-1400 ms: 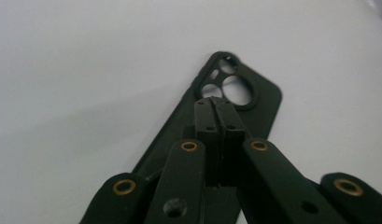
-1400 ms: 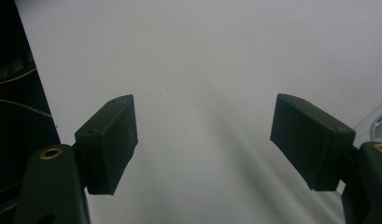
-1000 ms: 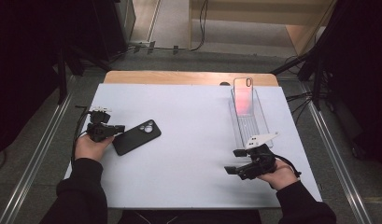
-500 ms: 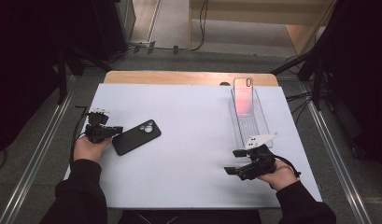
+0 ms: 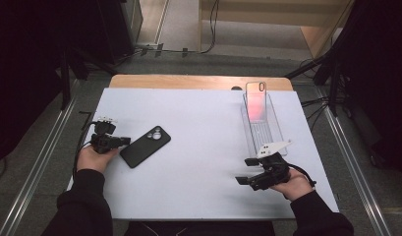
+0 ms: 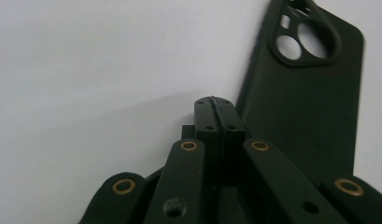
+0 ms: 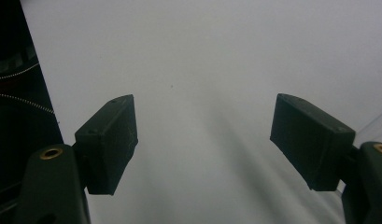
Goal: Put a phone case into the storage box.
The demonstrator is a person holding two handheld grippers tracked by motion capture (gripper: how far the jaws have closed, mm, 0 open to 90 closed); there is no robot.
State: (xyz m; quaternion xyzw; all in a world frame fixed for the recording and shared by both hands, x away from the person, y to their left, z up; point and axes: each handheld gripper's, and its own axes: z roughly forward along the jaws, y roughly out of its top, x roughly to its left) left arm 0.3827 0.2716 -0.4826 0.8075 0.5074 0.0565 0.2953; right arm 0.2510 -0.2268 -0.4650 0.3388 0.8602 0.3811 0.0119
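A black phone case point(image 5: 145, 146) point(image 6: 304, 102) lies flat on the white table, camera cut-out up, at the left. My left gripper point(image 5: 124, 141) point(image 6: 215, 105) rests just left of it, jaws shut together with nothing between them, tips beside the case's edge. My right gripper point(image 5: 244, 171) point(image 7: 202, 140) lies low over the table near the front right, jaws wide open and nothing between them. A clear phone case point(image 5: 256, 101) with a pink glow stands at the far end of a clear tray point(image 5: 267, 132).
The white table top point(image 5: 203, 128) has a wooden strip point(image 5: 198, 81) along its far edge. Metal rails point(image 5: 36, 162) run along both sides on the floor. Cables trail from each gripper. Dark stands and equipment surround the table.
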